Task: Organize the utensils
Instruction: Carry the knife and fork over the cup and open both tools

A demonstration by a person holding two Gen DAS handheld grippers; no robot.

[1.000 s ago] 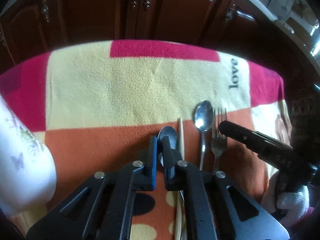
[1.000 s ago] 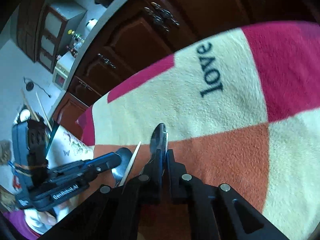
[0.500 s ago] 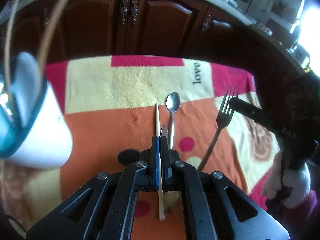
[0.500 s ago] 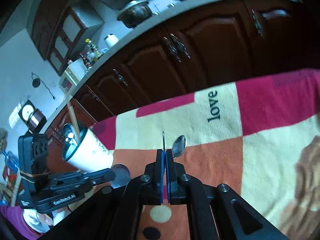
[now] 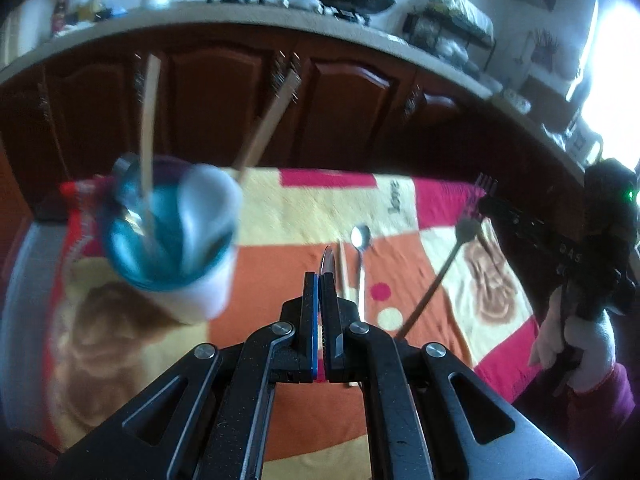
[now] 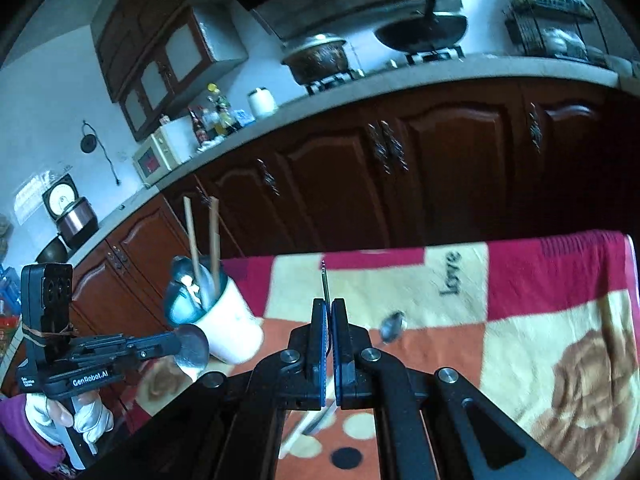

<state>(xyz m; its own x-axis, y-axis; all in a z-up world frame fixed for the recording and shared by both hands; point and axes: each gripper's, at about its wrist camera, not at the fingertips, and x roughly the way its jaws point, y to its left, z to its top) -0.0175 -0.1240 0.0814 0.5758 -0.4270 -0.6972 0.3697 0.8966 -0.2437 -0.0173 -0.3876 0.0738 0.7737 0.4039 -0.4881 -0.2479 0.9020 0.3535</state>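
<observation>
Fork [image 5: 448,268] lifted, cup [image 5: 188,264] holds chopsticks [image 5: 146,136]

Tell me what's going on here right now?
A person is sorting cutlery into a cup with handheld tongs. The left tongs are shut on a spoon, and the right tongs are shut on a fork, both lifted above the blanket. The cup already holds chopsticks and other utensils. Another spoon and one chopstick lie on the blanket.
</observation>
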